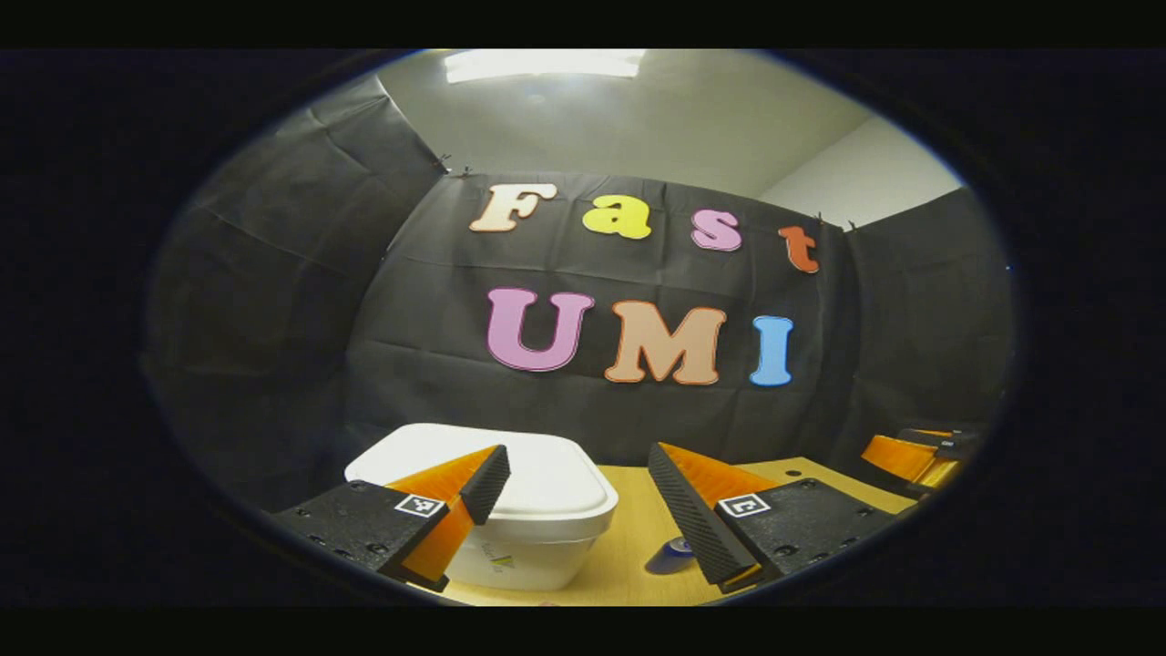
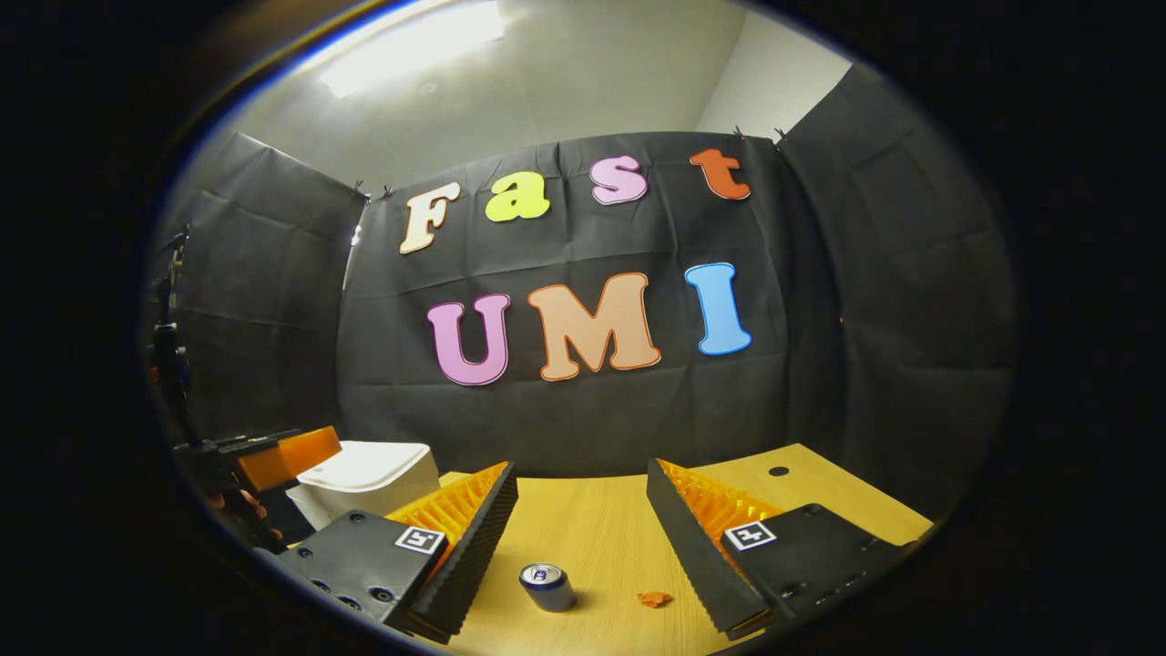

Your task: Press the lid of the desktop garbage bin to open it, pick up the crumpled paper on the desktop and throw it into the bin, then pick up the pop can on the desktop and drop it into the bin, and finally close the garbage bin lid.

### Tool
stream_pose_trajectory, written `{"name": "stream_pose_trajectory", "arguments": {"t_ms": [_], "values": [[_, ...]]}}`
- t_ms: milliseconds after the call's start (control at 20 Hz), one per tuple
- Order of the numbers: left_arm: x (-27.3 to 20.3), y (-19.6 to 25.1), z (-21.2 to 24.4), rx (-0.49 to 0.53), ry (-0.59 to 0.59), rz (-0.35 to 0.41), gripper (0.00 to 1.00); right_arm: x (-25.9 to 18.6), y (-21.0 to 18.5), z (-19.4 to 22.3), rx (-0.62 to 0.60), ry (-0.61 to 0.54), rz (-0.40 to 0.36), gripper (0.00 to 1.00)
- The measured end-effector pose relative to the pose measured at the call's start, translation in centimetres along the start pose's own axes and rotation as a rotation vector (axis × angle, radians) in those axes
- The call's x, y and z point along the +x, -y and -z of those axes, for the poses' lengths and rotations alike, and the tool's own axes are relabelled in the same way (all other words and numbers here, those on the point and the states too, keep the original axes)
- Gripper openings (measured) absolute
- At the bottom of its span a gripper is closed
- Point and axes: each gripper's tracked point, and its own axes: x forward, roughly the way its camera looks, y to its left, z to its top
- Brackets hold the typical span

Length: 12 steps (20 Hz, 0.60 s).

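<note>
Bin [image 1: 547, 497] stands white on the wooden worktop [image 1: 629, 547], lid down, just ahead of my left hand-held gripper [image 1: 578, 506], whose fingers are spread with nothing between them. My right hand-held gripper [image 2: 583, 528] is spread too and holds nothing. In the right gripper view the can [image 2: 547, 586] stands upright on the worktop between the fingers, with a small orange scrap of paper [image 2: 654, 599] lying near it, apart.

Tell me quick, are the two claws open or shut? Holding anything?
Left claw: open, holding nothing, in front of the closed bin.
Right claw: open, holding nothing, above the can.
</note>
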Motion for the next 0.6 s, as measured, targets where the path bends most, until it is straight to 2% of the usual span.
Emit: {"name": "stream_pose_trajectory", "arguments": {"t_ms": [300, 600], "values": [[-0.2, 0.0, -0.2, -0.007, -0.004, 0.003, 0.93, -0.1, 0.1, -0.4, 0.008, 0.024, 0.012, 0.95], [-0.7, -0.3, 0.1, -0.015, -0.017, -0.006, 0.93, -0.1, -1.1, 0.3, 0.016, 0.003, -0.021, 0.95]]}}
